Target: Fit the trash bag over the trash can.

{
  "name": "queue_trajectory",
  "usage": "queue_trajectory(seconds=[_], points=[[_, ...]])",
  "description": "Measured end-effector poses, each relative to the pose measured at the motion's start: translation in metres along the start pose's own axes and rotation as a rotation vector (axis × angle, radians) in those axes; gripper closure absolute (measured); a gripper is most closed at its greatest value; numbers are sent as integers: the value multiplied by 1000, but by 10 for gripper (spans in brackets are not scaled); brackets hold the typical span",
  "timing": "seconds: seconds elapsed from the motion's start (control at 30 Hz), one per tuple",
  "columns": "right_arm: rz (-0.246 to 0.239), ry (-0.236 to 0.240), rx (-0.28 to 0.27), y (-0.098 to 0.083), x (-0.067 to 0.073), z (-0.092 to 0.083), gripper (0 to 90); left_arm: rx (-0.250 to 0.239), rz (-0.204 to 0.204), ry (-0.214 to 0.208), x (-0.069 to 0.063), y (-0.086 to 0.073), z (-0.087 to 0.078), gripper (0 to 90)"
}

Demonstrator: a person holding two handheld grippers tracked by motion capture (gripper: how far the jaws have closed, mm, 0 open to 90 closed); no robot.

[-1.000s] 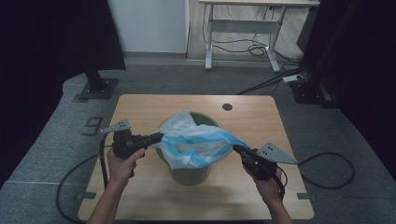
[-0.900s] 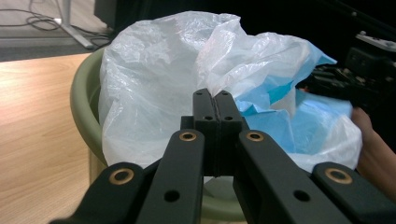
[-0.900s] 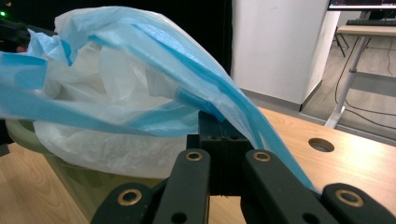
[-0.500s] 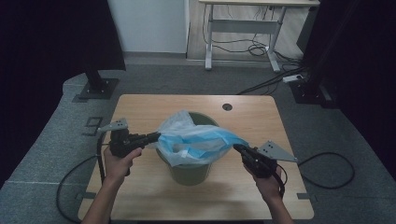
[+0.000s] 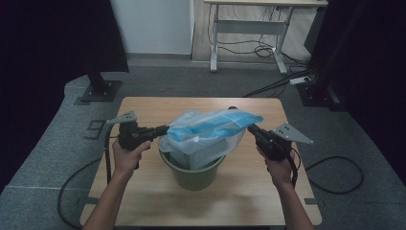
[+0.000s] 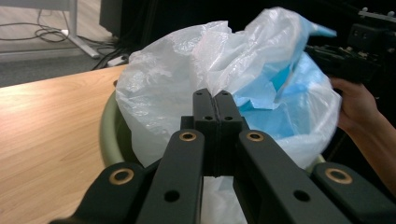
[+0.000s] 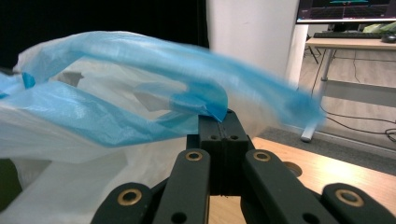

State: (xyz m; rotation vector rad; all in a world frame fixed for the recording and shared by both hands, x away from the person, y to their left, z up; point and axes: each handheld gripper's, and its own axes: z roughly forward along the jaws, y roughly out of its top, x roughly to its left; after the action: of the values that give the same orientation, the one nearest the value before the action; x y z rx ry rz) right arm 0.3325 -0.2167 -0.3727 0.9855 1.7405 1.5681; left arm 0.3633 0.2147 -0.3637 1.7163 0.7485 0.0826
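On the wooden table (image 5: 143, 108), seen from the high view, we found a green bucket (image 5: 194, 175) standing near the middle, with a thin bag (image 5: 206, 134), white with blue parts, rising out of it and stretched between our two tongs. Our left gripper (image 5: 163, 129) lay level at the bag's left edge, jaws pressed together on the film; our right gripper (image 5: 251, 128) met the bag's right, blue edge in the same way, so the plastic hung between them above the bucket's mouth. In the left gripper view we saw the left gripper (image 6: 215, 100) with its jaws squeezed flat together, the white film of the bag (image 6: 187, 74) bunched right at their tips and the bucket's rim (image 6: 106, 135) just behind; our other hand (image 6: 357, 105) showed across the bag. In the right gripper view the right gripper (image 7: 223, 122) likewise had its jaws pinched tight, a blue fold of the bag (image 7: 140, 98) caught at their tips and spreading away to the left.
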Motion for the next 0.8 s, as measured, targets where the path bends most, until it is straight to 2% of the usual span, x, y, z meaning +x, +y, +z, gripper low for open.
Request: queue_trajectory(seconds=[0.1,0.3,0.57,0.7,0.8], points=[[3,6,-2,-1,0,-4,891,11,1,7,-2,-4,0,900],[-8,58,15,-18,18,-10,891,21,-10,16,-6,-18,-14,899],[59,157,28,-48,33,-32,891,33,-25,12,-15,-35,-33,899],[76,165,60,-58,38,-39,891,41,-32,2,-17,-44,-37,899],[93,193,75,-65,42,-46,891,44,-40,0,-18,-49,-42,899]])
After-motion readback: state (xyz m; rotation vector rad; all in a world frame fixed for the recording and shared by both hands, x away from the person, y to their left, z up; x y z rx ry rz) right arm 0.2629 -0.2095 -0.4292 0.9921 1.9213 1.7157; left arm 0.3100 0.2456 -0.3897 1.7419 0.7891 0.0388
